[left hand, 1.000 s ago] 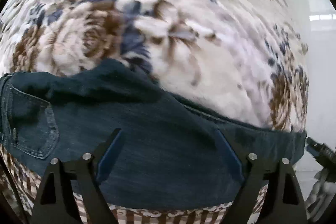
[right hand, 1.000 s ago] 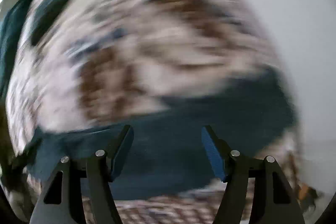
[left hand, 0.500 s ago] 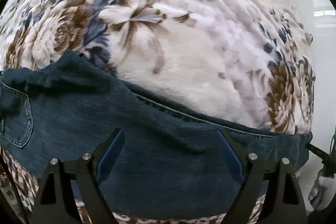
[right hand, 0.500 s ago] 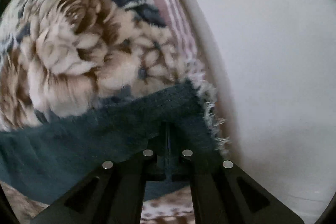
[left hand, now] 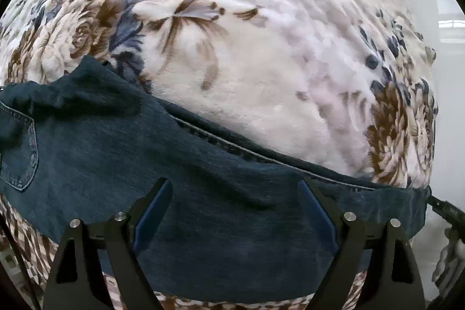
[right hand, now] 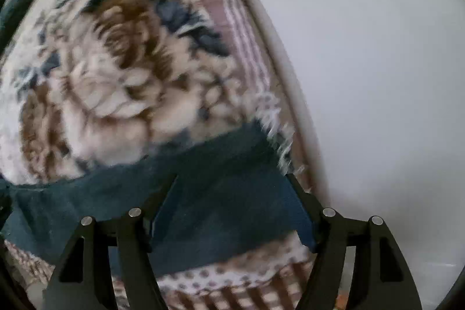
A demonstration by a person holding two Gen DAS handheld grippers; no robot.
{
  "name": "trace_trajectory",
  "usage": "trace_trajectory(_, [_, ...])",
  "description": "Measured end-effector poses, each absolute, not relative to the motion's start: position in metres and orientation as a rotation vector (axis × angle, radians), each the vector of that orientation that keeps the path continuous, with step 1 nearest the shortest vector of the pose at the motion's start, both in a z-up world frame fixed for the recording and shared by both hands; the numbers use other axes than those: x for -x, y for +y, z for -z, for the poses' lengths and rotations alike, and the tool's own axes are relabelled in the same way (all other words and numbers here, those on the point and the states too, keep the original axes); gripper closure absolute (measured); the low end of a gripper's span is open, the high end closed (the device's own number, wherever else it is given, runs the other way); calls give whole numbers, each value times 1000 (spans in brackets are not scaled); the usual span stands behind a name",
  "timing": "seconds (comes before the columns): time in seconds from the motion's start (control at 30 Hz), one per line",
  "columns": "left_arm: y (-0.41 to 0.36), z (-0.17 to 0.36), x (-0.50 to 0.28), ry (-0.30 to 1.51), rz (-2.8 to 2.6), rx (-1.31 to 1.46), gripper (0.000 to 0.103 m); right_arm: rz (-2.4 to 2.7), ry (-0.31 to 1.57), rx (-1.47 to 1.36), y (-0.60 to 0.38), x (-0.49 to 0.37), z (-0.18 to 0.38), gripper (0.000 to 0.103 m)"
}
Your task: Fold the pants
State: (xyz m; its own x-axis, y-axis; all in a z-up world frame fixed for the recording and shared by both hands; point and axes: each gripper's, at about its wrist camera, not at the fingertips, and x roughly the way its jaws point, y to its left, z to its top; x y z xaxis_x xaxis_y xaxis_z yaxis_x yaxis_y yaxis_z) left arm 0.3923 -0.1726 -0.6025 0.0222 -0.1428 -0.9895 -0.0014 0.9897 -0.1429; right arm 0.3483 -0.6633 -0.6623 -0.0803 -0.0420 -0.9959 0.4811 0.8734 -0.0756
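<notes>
Jeans (left hand: pixel 203 193) on floral blanket (left hand: pixel 261 77) show no readable writing.

Left gripper (left hand: pixel 235 211) jaws spread wide, empty; right gripper (right hand: pixel 232 208) jaws also wide apart, empty

Dark blue denim pants (left hand: pixel 203 193) on a cream blanket (left hand: pixel 261 63) with brown and navy flowers.
</notes>
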Motion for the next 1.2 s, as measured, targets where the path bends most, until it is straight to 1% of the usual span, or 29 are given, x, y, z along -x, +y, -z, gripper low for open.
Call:
trace_trajectory(0.17, [-194,601,-394,1541,135,125,15,426,1678,-406,-706,-359,697,30])
trace_trajectory(0.2, [-197,600,-394,1541,139,125,15,413,1683,-421,-714,-355,702,32])
trace_trajectory(0.23, [-202,600,-393,1541,142,124,15,393,1671,-422,-717,-353,704,48])
trace_trajectory(0.27, [-205,600,-392,1540,145,121,15,387,1662,-387,-717,-352,703,74])
trace_trajectory(0.3, [-207,600,-392,1539,147,118,15,413,1679,-299,-717,-354,707,86])
trace_trajectory(0.33, [-208,599,-391,1536,148,114,15,429,1679,-196,-709,-354,703,94])
trace_trajectory(0.4, [-206,602,-392,1536,147,108,15,485,1624,-113,-700,-347,687,97])
trace_trajectory(0.5, [-200,607,-391,1547,131,113,15,588,1545,-104,-708,-329,667,101])
trace_trajectory(0.63, [-191,615,-389,1553,106,116,15,695,1539,-106,-714,-323,674,102])
trace_trajectory(0.8, [-184,626,-390,1558,89,93,15,748,1562,-135,-738,-318,698,102])
trace_trajectory(0.87, [-188,627,-387,1560,87,88,15,708,1588,-233,-747,-318,705,102])
trace_trajectory(0.9, [-190,626,-386,1559,93,94,15,685,1598,-273,-756,-309,705,99])
trace_trajectory(0.93, [-194,625,-386,1557,100,100,15,643,1594,-346,-758,-305,700,95])
trace_trajectory(1.0, [-202,622,-390,1547,113,107,15,638,1555,-437,-764,-290,685,70])
trace_trajectory(1.03, [-208,620,-390,1545,122,111,15,631,1534,-495,-764,-280,681,42])
trace_trajectory(1.07, [-212,618,-390,1545,129,114,15,632,1524,-553,-765,-269,681,32])
trace_trajectory(1.13, [-220,618,-388,1550,141,118,15,633,1497,-715,-765,-244,689,32])
trace_trajectory(1.2, [-228,618,-386,1558,152,116,15,625,1466,-880,-764,-221,711,32])
